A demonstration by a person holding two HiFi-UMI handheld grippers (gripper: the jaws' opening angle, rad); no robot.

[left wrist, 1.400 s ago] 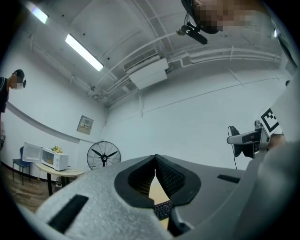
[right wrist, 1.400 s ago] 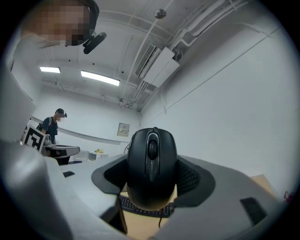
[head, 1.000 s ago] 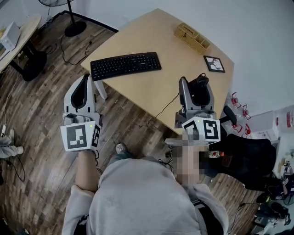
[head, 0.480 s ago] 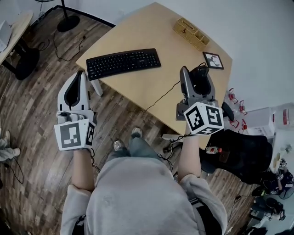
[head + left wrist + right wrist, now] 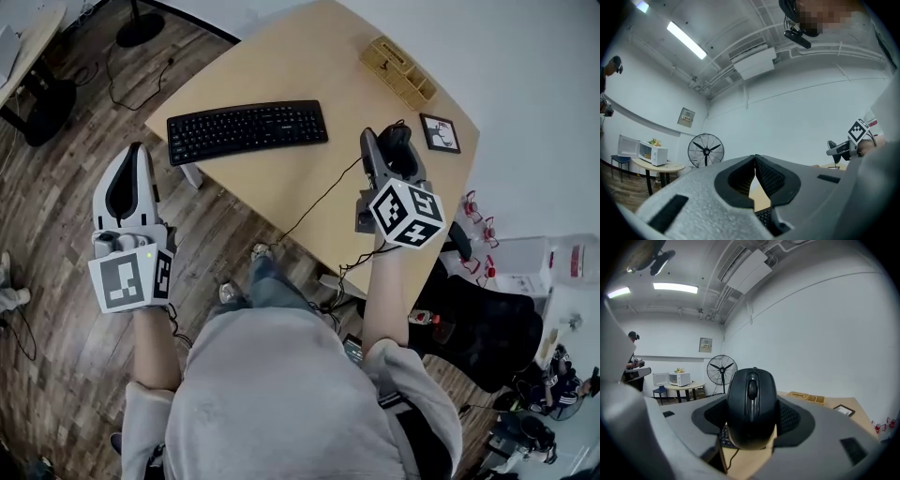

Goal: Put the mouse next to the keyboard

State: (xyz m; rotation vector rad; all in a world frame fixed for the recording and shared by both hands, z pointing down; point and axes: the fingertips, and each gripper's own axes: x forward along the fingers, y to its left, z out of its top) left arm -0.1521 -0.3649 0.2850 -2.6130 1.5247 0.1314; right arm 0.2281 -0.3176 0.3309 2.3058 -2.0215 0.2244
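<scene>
So your right gripper point(image 5: 387, 142) has the mouse point(image 5: 751, 404) clamped between its 2 jaws. The jaws sit narrow, with a pad pressed on each side of the black shell, and the scroll wheel faces up toward the camera. In the head view the mouse is held over the right side of the table point(image 5: 309, 66). It's off to the right of the keyboard point(image 5: 247, 130) and not beside it yet, with a stretch of bare tabletop between the 2. It sits roughly between the keyboard's right end and the small picture frame point(image 5: 439, 132). The cable point(image 5: 319, 202) trails from the mouse back across the tabletop and drops over the near edge toward your legs.

Your left gripper point(image 5: 134, 152) is out past the table's left corner, over the wood floor point(image 5: 56, 206). Its jaws are pressed together at the tips and there's nothing between the pads point(image 5: 771, 176).

The keyboard lies flat near the left edge of the table, angled a bit. A wooden tray point(image 5: 398, 71) sits at the far right edge of the table, beyond the frame. A fan point(image 5: 722, 370) and a microwave point(image 5: 678, 378) show in the background of the right gripper view.
</scene>
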